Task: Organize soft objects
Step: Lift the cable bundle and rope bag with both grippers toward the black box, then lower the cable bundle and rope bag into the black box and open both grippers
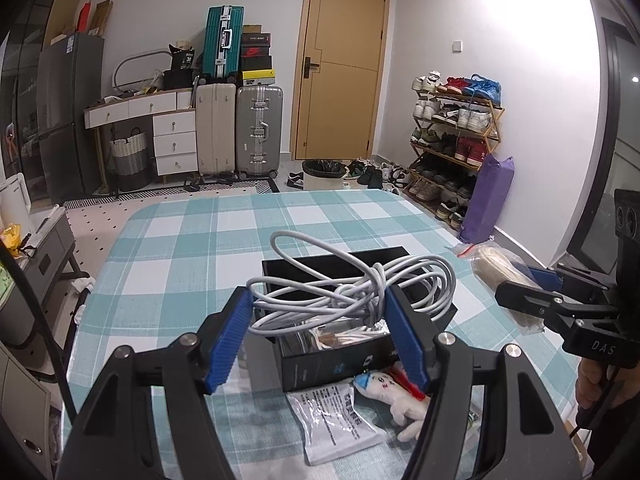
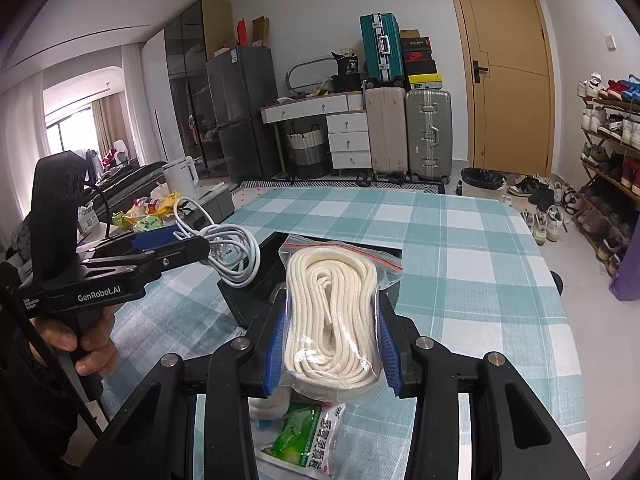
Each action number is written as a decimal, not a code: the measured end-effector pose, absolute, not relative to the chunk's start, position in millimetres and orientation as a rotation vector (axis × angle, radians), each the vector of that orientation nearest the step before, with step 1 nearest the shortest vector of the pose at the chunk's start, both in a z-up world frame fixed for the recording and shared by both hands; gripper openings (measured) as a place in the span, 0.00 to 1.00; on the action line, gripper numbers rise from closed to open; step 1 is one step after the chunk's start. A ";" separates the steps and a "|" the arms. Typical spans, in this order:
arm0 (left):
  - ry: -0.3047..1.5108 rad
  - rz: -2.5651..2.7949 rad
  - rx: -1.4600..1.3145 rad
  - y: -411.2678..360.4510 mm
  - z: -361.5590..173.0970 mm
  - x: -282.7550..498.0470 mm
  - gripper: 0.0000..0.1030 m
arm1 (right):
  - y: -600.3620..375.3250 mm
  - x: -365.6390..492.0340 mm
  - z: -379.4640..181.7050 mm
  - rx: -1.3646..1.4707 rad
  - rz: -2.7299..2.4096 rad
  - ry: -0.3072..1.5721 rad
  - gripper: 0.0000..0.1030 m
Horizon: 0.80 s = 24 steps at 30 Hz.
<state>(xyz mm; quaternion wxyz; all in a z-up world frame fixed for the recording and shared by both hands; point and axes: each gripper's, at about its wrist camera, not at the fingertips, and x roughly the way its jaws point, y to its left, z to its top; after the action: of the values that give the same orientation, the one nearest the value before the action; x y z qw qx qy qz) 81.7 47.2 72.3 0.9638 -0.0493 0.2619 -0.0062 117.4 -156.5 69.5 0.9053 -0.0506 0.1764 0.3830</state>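
My left gripper (image 1: 320, 300) is shut on a coil of white cable (image 1: 352, 288), held above an open black box (image 1: 332, 364) on the checked table. In the right wrist view that gripper (image 2: 200, 240) comes in from the left with the cable (image 2: 236, 252) hanging over the box (image 2: 240, 304). My right gripper (image 2: 332, 320) is shut on a clear zip bag of cream rope (image 2: 332, 300), lifted off the table. The left wrist view shows it (image 1: 516, 284) at the right with the rope bag (image 1: 500, 272).
A white plush toy (image 1: 396, 396) and a white packet (image 1: 336, 420) lie before the box, and a green-and-white packet (image 2: 304, 436) lies under my right gripper. The teal checked tablecloth (image 2: 460, 260) stretches beyond. Suitcases (image 1: 240, 128), a bin (image 1: 324, 174) and a shoe rack (image 1: 452, 140) stand behind.
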 end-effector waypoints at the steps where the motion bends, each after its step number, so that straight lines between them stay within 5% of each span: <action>1: 0.532 -0.011 -0.098 47.4 72.5 84.1 0.65 | -155.5 118.5 70.7 -0.105 0.791 0.365 0.39; 24: 0.616 -0.021 -0.038 35.4 50.4 138.0 0.65 | -123.6 159.5 77.0 -0.135 0.811 0.398 0.39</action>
<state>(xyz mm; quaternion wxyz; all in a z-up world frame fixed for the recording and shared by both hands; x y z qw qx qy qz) 138.0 35.4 50.4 0.9528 -0.0186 0.3030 -0.0105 159.5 -123.6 77.0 0.8975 -0.0652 0.1924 0.3914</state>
